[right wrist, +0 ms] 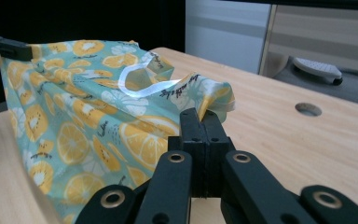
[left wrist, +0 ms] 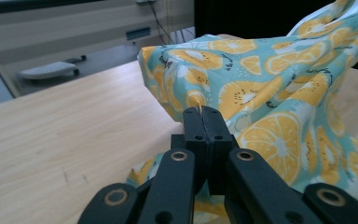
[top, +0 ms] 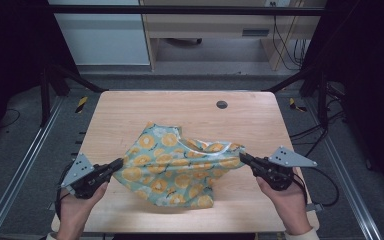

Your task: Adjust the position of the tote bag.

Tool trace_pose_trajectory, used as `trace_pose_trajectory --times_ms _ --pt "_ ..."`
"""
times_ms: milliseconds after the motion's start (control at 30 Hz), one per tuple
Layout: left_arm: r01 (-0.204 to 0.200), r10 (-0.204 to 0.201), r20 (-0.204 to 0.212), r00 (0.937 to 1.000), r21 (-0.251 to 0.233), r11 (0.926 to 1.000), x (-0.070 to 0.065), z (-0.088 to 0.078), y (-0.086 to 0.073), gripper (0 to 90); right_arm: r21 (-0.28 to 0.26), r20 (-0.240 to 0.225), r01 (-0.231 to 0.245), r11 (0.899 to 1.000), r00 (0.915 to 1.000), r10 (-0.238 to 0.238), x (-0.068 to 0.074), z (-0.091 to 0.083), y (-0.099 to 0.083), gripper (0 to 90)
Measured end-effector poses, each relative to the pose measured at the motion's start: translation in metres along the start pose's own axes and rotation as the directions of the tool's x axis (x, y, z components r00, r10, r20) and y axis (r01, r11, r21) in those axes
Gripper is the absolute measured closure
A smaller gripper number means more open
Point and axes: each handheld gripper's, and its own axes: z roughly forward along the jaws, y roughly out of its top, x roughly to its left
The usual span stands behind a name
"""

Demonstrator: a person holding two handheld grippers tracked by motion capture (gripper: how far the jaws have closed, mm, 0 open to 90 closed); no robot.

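Note:
A teal cloth printed with orange slices (top: 180, 167) is stretched between my two grippers over the near half of the wooden table (top: 130, 110). My left gripper (top: 120, 162) is shut on the cloth's left corner, and its jaws pinch the fabric edge (left wrist: 200, 109) in the left gripper view. My right gripper (top: 242, 156) is shut on the right corner; the right gripper view has the cloth (right wrist: 88, 116) bunched at the closed jaw tips (right wrist: 204, 114). A white loop (right wrist: 137, 81) is sewn on the cloth's upper edge. The lower part of the cloth sags onto the table.
A round cable hole (top: 222, 104) sits in the table near its far edge. Metal frame rails (top: 25, 165) run along both sides of the table. Beyond the far edge are a cabinet (top: 105, 35) and cables on the floor.

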Motion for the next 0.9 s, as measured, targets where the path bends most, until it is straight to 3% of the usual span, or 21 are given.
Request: trace_pose_trajectory --times_ms 267,400,667,900 --pt "-0.032 0.031 0.035 0.9989 0.052 0.9981 -0.011 -0.005 -0.012 90.0 -0.004 -0.012 -0.018 1.000 0.9998 0.018 0.002 -0.002 -0.021 90.0" --pt "0.013 -0.020 0.086 0.9961 0.087 0.9961 -0.012 -0.003 -0.023 90.0 0.044 -0.033 -0.026 0.999 0.9991 0.028 0.001 -0.001 -0.039 90.0" --pt "-0.062 0.037 0.132 0.9905 0.185 0.9807 -0.016 0.007 -0.032 90.0 0.115 -0.051 -0.017 0.993 0.9984 0.023 -0.002 0.000 -0.056 90.0" --pt "-0.107 0.069 0.152 0.9860 0.258 0.9603 -0.017 0.017 -0.038 90.0 0.166 -0.056 -0.010 0.986 0.9982 0.019 -0.003 0.004 -0.063 90.0"
